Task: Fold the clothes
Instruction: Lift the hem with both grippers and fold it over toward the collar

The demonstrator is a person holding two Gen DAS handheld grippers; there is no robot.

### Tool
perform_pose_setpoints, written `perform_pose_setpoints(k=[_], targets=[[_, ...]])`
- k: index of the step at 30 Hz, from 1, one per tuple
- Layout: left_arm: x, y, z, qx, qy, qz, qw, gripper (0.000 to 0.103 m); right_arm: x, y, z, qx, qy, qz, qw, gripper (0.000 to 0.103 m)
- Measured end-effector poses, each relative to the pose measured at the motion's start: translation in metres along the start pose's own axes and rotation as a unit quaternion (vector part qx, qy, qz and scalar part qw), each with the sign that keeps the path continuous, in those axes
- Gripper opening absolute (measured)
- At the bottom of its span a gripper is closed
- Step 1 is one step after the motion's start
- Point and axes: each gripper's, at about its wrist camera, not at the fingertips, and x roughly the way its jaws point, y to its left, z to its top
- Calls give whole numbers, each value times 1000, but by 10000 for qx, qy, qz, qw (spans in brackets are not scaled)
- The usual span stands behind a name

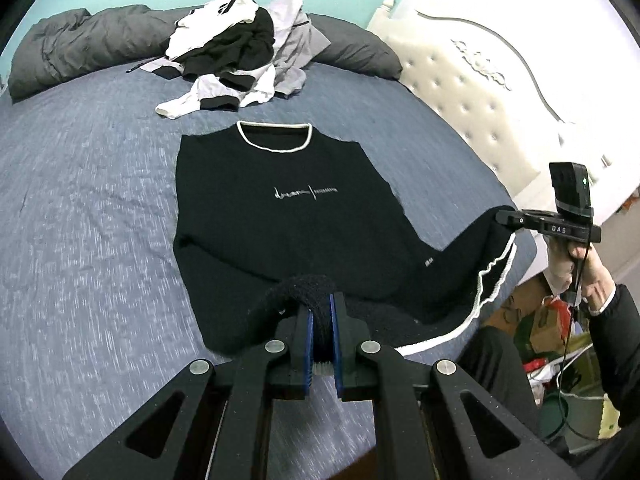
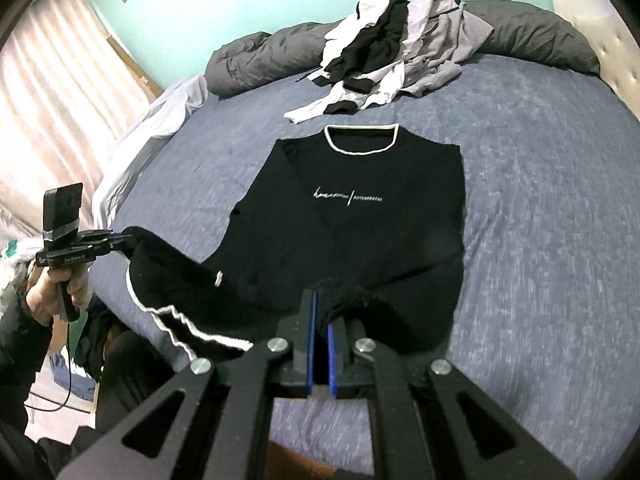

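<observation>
Black sweater (image 1: pixel 288 208) spread on the blue bed (image 1: pixel 88 184), left gripper (image 1: pixel 321 316) and right gripper (image 2: pixel 322 312) each pinched tight on its hem, laundry pile (image 1: pixel 228 48) beyond.

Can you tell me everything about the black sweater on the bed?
The black sweater looks like a fuzzy knit, with a white-trimmed neckline, white hem edging and small pale lettering across its chest. It lies face up on the blue bed, collar toward the clothes pile. The left gripper and right gripper each pinch its near hem, lifting it.
</observation>
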Motion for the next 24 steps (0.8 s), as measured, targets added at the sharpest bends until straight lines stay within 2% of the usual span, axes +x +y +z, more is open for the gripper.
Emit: perform_pose_setpoints(k=[12,24], targets=[[40,51,64,-355,-65,-18,9993,8,36,-40,56,323,32,-61,9995,4],[105,113,129,-833,-40,-28,9965,8,94,-93,124,657,261,-255,9972,4]])
